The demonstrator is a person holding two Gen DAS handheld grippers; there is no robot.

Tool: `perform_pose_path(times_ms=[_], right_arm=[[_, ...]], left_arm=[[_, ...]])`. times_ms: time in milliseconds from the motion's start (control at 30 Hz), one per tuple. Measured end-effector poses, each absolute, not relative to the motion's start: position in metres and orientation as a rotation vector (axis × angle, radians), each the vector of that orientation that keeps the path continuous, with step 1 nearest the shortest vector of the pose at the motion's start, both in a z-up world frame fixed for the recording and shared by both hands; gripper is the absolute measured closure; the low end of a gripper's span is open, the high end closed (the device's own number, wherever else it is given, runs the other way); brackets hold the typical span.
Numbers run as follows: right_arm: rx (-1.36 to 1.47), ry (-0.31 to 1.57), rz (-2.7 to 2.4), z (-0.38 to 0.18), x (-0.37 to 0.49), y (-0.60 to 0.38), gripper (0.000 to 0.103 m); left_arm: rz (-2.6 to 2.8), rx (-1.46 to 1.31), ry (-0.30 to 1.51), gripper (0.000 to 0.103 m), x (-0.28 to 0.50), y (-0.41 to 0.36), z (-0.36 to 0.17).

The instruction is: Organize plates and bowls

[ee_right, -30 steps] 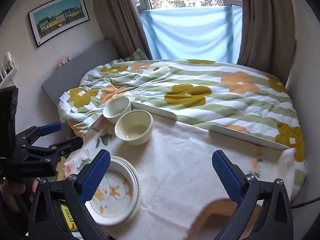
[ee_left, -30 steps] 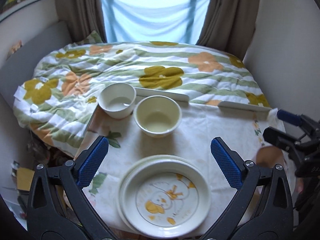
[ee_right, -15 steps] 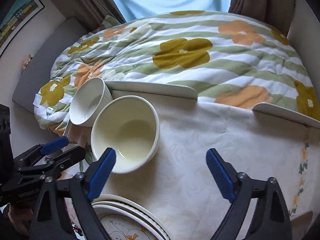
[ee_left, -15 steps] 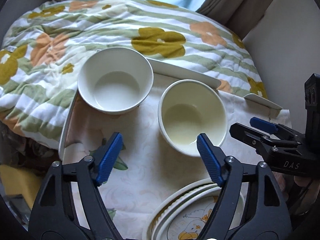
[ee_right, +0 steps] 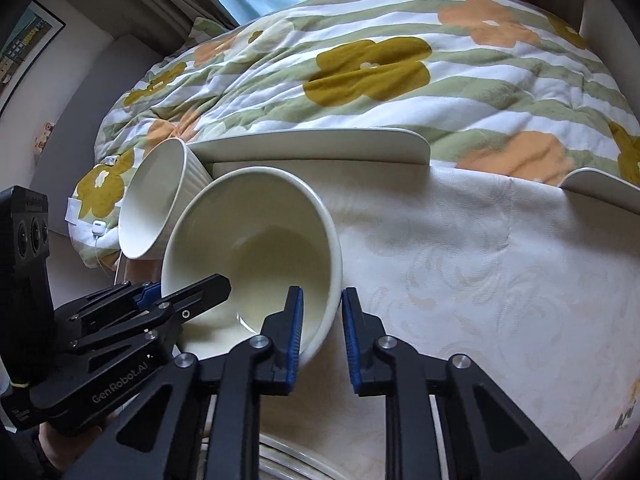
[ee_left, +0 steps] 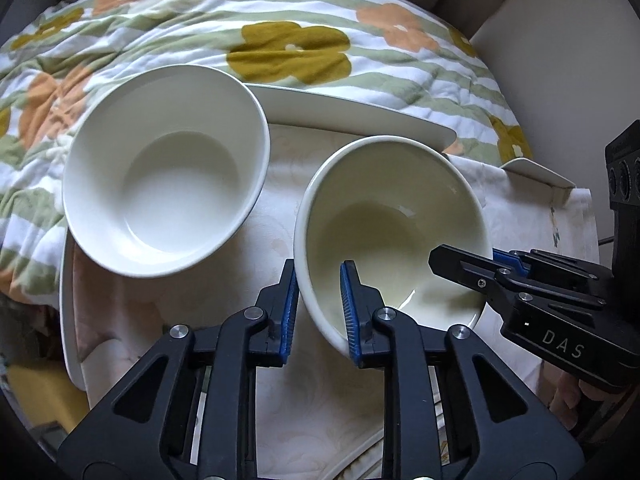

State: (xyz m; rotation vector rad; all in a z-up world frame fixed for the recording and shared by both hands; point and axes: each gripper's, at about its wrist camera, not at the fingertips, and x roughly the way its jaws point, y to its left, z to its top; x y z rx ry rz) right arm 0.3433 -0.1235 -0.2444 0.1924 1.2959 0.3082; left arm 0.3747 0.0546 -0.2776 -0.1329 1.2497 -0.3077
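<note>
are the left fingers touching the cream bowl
Touching. In the left wrist view the left gripper fingers straddle the cream bowl rim, pads pressed against its wall inside and out.

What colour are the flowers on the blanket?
The blanket has mustard-yellow and orange flowers on green and white stripes, clearest in the right wrist view.

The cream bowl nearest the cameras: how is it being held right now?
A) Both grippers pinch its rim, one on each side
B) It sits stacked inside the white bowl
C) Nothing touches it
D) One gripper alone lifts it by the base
A. The left gripper straddles the near-left rim of the cream bowl and the right gripper clamps the opposite rim; the white bowl stands separately beside it.
</note>
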Motion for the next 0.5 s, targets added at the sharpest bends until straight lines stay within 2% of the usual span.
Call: perform_pose_path(times_ms=[500], right_arm=[[0.184, 1.240, 0.301, -0.224, 0.335, -0.131, 0.086]], left_arm=[[-0.314, -0.085, 1.201, 0.085, 0.364, 0.043, -0.251]])
